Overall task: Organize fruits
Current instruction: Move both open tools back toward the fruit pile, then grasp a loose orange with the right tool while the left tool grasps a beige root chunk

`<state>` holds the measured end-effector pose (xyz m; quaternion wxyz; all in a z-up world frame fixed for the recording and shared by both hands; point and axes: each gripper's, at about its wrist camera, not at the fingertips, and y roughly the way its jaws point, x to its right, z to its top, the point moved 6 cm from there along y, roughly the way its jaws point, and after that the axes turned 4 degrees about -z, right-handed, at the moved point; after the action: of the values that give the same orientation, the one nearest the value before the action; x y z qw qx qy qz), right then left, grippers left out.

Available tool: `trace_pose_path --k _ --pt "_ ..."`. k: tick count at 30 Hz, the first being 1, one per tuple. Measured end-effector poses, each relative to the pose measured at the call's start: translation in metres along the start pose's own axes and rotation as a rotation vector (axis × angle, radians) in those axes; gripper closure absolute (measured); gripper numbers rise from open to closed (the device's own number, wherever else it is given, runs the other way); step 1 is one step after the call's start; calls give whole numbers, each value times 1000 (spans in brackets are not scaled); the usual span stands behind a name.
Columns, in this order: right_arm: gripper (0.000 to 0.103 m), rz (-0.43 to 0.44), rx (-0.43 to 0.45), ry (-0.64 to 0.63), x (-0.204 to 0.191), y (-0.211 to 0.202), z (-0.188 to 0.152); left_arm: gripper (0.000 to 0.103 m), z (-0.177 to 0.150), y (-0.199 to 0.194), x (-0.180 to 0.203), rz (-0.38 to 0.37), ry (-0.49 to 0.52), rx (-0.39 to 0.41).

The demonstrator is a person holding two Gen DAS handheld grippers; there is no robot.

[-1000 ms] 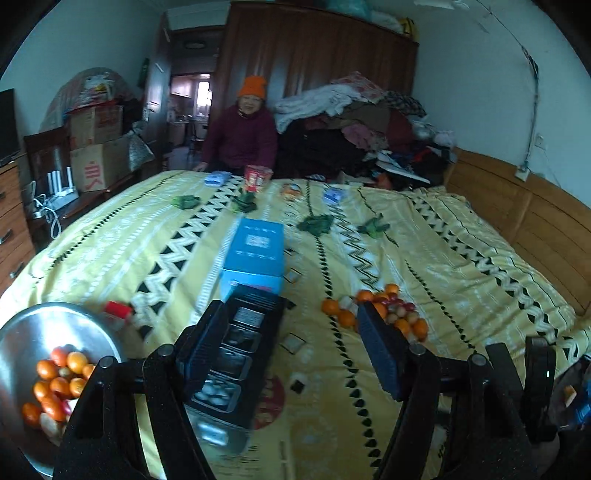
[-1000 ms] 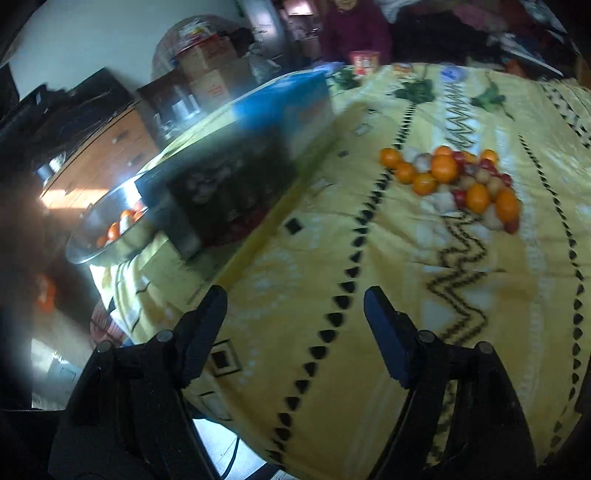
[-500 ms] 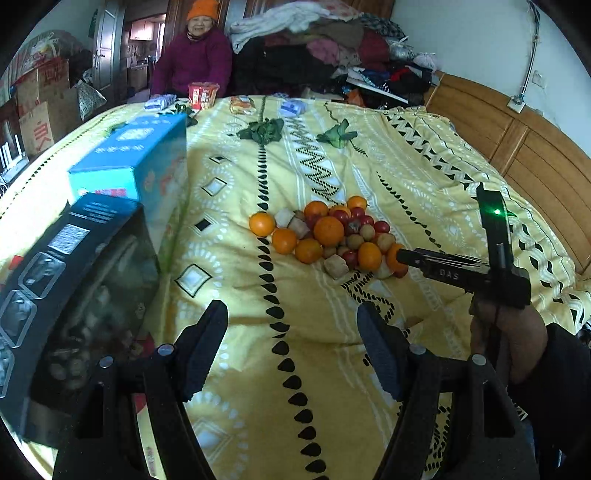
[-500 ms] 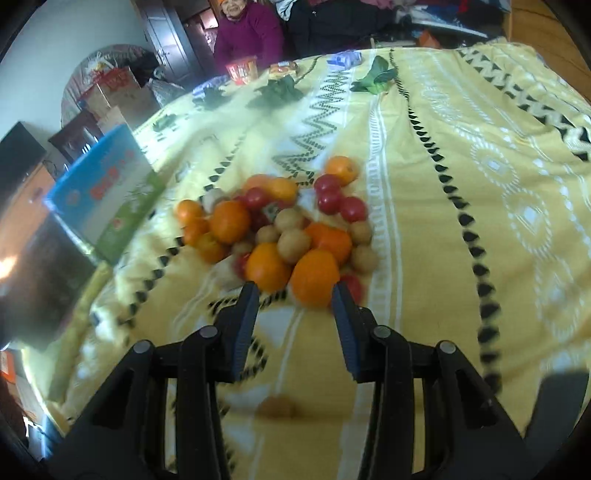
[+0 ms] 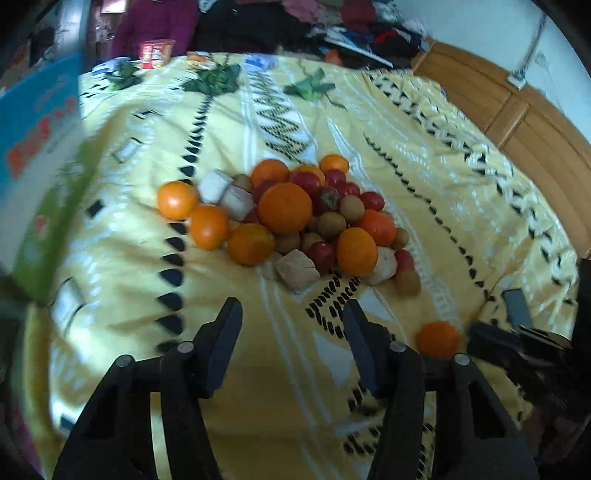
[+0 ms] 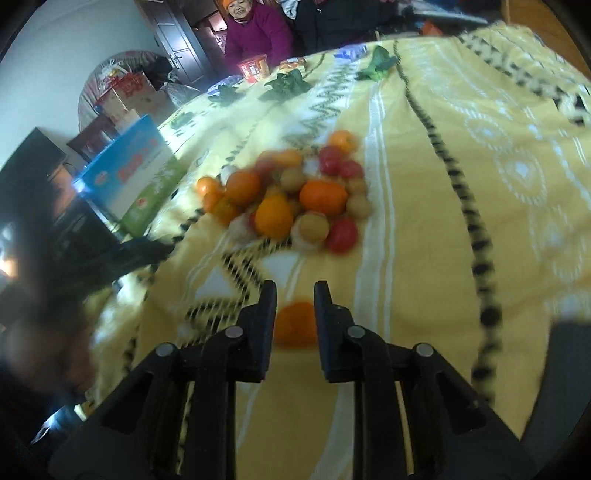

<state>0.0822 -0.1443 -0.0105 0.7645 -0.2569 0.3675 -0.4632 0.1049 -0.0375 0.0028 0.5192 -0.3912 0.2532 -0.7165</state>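
A heap of fruit (image 5: pixel 291 218) lies on the yellow bedspread (image 5: pixel 424 155): oranges, small red fruits, brown round ones and pale chunks. It also shows in the right wrist view (image 6: pixel 291 199). My left gripper (image 5: pixel 291 328) is open and empty just short of the heap. My right gripper (image 6: pixel 294 299) is narrowed around a lone orange (image 6: pixel 295 325) that lies on the bedspread apart from the heap; whether the pads touch it I cannot tell. That orange (image 5: pixel 437 338) and the right gripper (image 5: pixel 517 343) show at the lower right of the left wrist view.
A blue and green carton (image 5: pixel 37 155) lies left of the heap, also in the right wrist view (image 6: pixel 136 181). Leafy greens (image 5: pixel 308 86), packets and a red tub (image 5: pixel 157 53) lie at the far end, where a person (image 6: pixel 255 29) sits. A wooden bed frame (image 5: pixel 517 107) runs along the right.
Both grippers have moved forward to the fruit heap. The right gripper's jaws have narrowed and now flank a lone orange. The metal bowl has left the left view.
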Motion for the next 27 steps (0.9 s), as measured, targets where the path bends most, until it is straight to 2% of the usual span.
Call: trace_pose_path --k 2,5,10,13,14,15,19,24,26,27 --pt "81 -1 -14 16 3 -1 -8 49 0 22 -3 -10 -34 -45" --pt "81 14 -20 50 9 -2 -13 50 6 34 -7 -14 -83 -29" --pt "81 33 -20 73 14 2 -13 50 17 49 -2 15 -22 -8" --pt "81 40 -29 91 18 4 -16 50 19 54 -4 -2 -7 -18" --pt "81 38 -29 93 18 4 -17 53 19 55 -4 -6 -6 -18" --pt "81 38 -28 94 18 4 -17 67 20 54 -4 -22 -10 -16" --pt "81 31 -9 77 14 1 -16 68 17 46 -5 -32 -22 2" --pt "81 23 -3 44 8 -1 -15 68 -1 5 -5 -44 -6 41" --pt "76 15 -5 40 7 0 -14 68 -14 -7 -6 -43 1 41" --pt "61 13 -2 43 5 0 -13 68 -20 -12 -7 -37 2 41"
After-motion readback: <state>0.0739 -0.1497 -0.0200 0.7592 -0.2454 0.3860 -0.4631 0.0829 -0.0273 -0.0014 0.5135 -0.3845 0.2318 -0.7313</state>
